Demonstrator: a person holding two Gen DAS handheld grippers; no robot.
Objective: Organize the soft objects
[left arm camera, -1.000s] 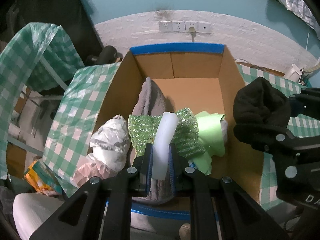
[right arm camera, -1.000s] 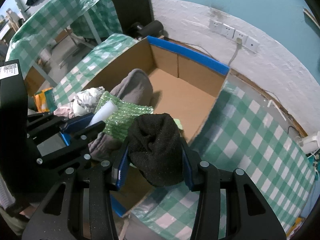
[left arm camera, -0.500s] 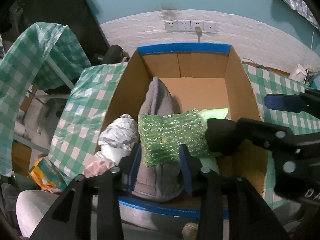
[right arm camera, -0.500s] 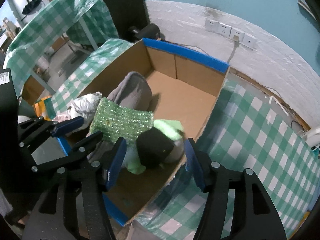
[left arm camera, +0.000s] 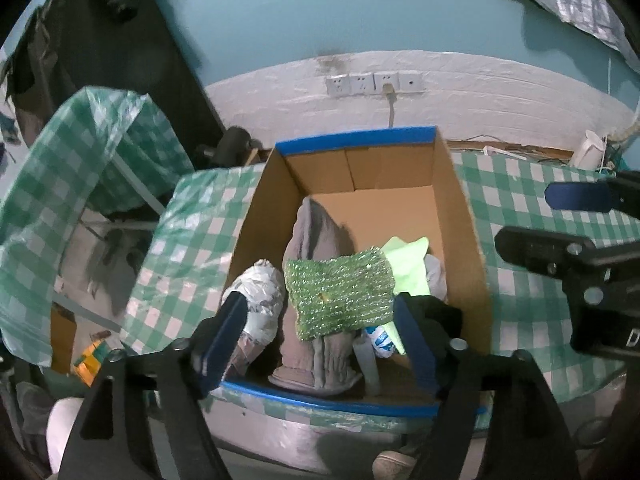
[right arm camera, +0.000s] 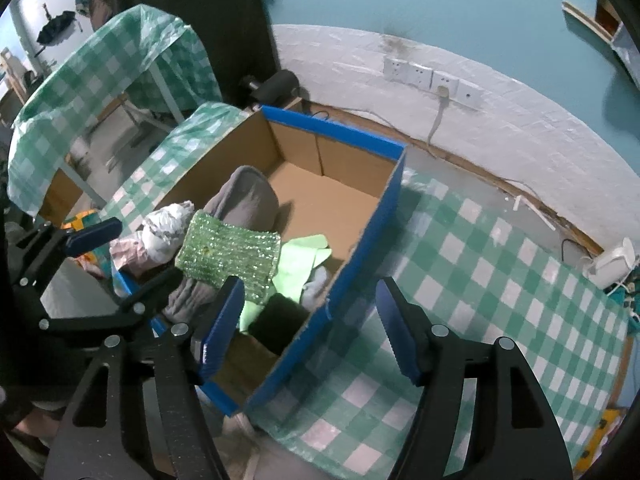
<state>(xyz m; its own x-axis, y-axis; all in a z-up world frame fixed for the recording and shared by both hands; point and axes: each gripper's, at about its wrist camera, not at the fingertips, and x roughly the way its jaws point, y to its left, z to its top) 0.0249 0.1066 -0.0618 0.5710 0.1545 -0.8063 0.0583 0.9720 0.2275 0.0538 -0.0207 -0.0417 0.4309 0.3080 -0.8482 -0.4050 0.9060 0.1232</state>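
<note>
A cardboard box (left arm camera: pixel 464 240) with blue-taped rims holds soft things: a grey cloth (left arm camera: pixel 316 232), a green bubble-wrap sheet (left arm camera: pixel 340 292), a light green cloth (left arm camera: pixel 408 260), a white-grey bundle (left arm camera: pixel 260 292) and a black sock (left arm camera: pixel 440 316). My left gripper (left arm camera: pixel 320 340) is open and empty above the box's near edge. My right gripper (right arm camera: pixel 312 324) is open and empty above the box's right wall (right arm camera: pixel 360 256); the black sock (right arm camera: pixel 280 320) lies below it, beside the bubble wrap (right arm camera: pixel 228 252).
The box stands on a green-and-white checked cloth (right arm camera: pixel 480 280). A white wall with sockets (left arm camera: pixel 372 84) is behind. A white object (right arm camera: pixel 612 264) sits at the far right. Another checked-covered table (right arm camera: pixel 100 68) stands to the left.
Both grippers opened: the left let go of the white roll, the right dropped the black sock into the box. Both have pulled back and up from the box.
</note>
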